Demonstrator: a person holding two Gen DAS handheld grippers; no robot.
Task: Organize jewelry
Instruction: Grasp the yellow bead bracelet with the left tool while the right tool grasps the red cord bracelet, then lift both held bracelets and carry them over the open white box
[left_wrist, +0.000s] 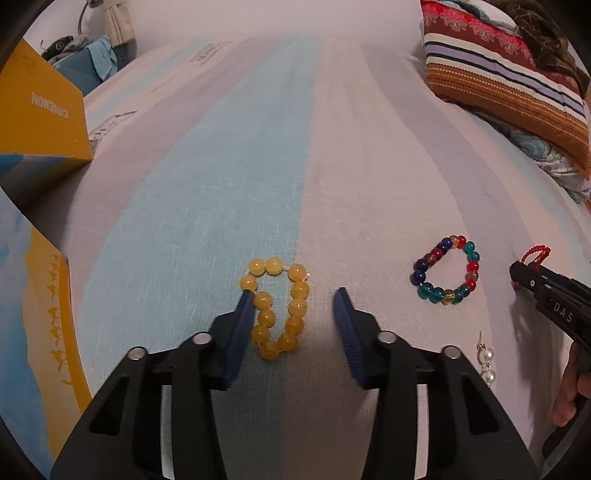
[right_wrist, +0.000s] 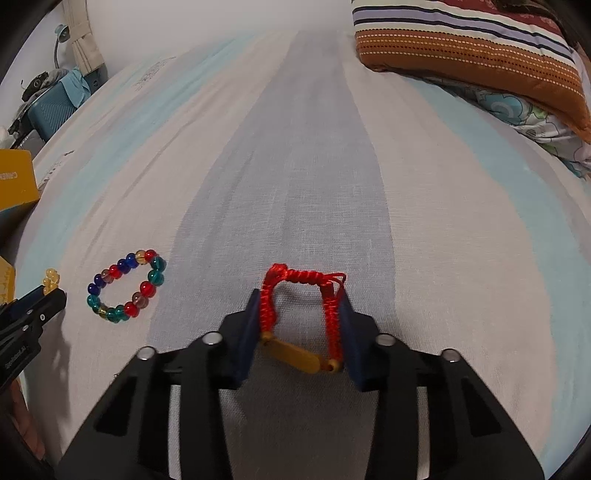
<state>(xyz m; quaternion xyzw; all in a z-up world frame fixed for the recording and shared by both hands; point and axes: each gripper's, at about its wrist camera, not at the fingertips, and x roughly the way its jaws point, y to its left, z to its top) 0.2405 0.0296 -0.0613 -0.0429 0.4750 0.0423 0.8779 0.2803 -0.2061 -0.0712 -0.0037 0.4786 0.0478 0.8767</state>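
Left gripper (left_wrist: 293, 295) spread wide over the bed sheet (left_wrist: 229, 184), yellow bead bracelet (left_wrist: 277, 310) lying between the fingers against the left one. Right gripper (right_wrist: 300, 299) parted around the red cord bracelet (right_wrist: 303, 306), fingers against both its sides. Multicolored bead bracelet (right_wrist: 123, 286) flat between both grippers. Pearl earring (left_wrist: 487, 363) nearer the sheet's front edge.

Bead bracelet (left_wrist: 275, 307) is laid on the bedsheet (left_wrist: 229, 192) between the left gripper (left_wrist: 293, 295) fingers. Mixed-bead bracelet (left_wrist: 445, 270) is placed to its right, cord bracelet (right_wrist: 303, 314) further right, box (left_wrist: 40, 122) far left, pillow (left_wrist: 506, 70) behind right.
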